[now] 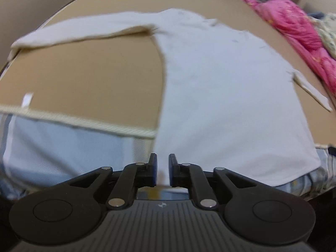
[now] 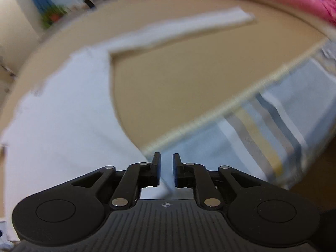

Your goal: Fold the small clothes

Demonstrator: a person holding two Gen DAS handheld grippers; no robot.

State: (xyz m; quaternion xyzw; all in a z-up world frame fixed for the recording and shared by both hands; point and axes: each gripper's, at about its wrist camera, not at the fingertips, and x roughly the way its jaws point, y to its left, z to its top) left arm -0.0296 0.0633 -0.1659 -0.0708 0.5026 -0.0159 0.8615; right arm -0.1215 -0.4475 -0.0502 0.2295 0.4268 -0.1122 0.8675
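1. White long-sleeved shirt (image 1: 226, 88), the garment to be folded, lies spread flat on the tan board (image 1: 88, 73), body toward the near edge, one sleeve (image 1: 79, 31) stretched out to the side. This open layout probably serves to expose the hem and sleeves for the first fold.
2. Left gripper (image 1: 162, 171) hangs at the near hem of the shirt. Its jaws stand a narrow gap apart; nothing is seen pinched between them.
3. Right gripper (image 2: 167, 171) hangs at the opposite corner of the same hem, jaws likewise slightly parted and apparently empty. This view is blurred, so contact with the cloth cannot be told.
4. Pink cloth (image 1: 294, 27) is heaped at the far side of the board, well apart from the shirt, likely awaiting its turn.
5. Striped cloth (image 2: 273, 130) covers the surface beneath the board's near edge.
6. White tag (image 1: 27, 99) lies on the board; no writing is legible on it, nor any brand elsewhere.
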